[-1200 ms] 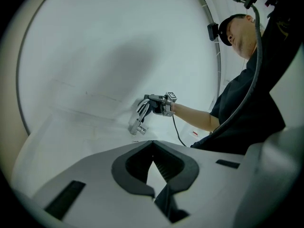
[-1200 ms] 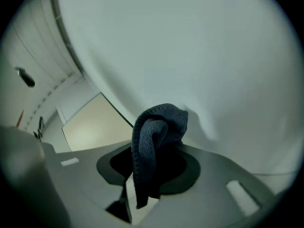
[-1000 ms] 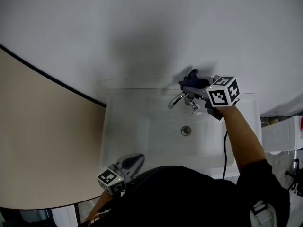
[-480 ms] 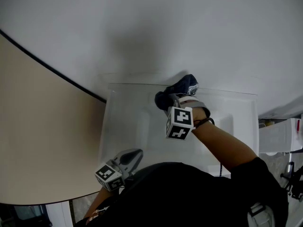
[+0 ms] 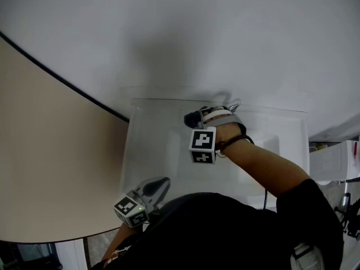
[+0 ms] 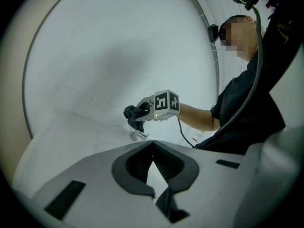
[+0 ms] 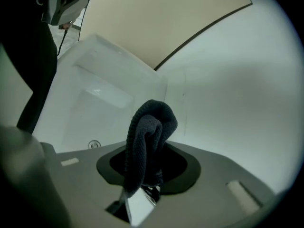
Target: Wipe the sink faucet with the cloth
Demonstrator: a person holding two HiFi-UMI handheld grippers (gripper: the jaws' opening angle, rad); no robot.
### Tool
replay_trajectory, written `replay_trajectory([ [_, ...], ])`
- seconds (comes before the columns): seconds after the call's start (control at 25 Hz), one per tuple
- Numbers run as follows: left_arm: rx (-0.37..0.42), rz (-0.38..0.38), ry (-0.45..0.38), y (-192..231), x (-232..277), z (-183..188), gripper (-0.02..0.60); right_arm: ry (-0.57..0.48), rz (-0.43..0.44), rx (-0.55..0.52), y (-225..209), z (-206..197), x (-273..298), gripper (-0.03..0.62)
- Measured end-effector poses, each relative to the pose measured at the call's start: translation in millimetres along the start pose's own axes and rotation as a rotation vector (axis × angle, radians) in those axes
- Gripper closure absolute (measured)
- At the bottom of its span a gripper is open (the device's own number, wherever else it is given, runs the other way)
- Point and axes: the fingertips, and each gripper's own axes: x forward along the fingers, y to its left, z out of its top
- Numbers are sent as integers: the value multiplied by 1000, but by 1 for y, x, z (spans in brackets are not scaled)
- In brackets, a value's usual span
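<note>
A dark blue cloth [image 5: 192,118] [image 7: 148,132] is bunched in my right gripper [image 5: 201,118] [image 7: 145,184], whose jaws are shut on it. The gripper points down over the chrome faucet [image 6: 139,136] at the back of the white sink [image 5: 152,145]. A shiny piece of the faucet [image 7: 141,202] shows under the cloth between the jaws. In the head view the hand hides most of the faucet; only a chrome tip [image 5: 233,104] sticks out. My left gripper [image 5: 163,184] [image 6: 153,169] is shut and empty at the sink's near left corner, well away from the faucet.
The drain [image 7: 94,145] lies in the basin below the faucet. A white wall [image 5: 197,38] rises right behind the sink. A beige curved panel [image 5: 50,162] stands at the left, and a white fixture [image 5: 334,159] at the right.
My right gripper rolled over and swung left and down from the faucet's right side to on top of it, carrying the cloth along. The left gripper stayed put.
</note>
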Motion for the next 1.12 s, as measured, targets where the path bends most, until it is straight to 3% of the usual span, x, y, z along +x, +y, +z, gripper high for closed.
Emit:
replay_trajectory([
  [0.32,-11,-1,-10,8,-2,-3,581,40,125,-6,40,-33,-23,474],
  [0.44,-9,-6,8,10,-1,-6,581,47,193,45,56,-50,-35,474],
  [0.64,6,-17,28,11,4,-9,580,130,232,150,66,-108,-39,476],
  [0.76,-11,-30,26,8,7,-9,581,82,159,273,50,-131,-39,476],
  [0.88,-17,-43,22,4,12,-8,581,-3,28,333,28,-137,-45,474],
  [1.12,-11,-48,26,1,15,-9,580,-47,-174,319,2,-130,-68,471],
])
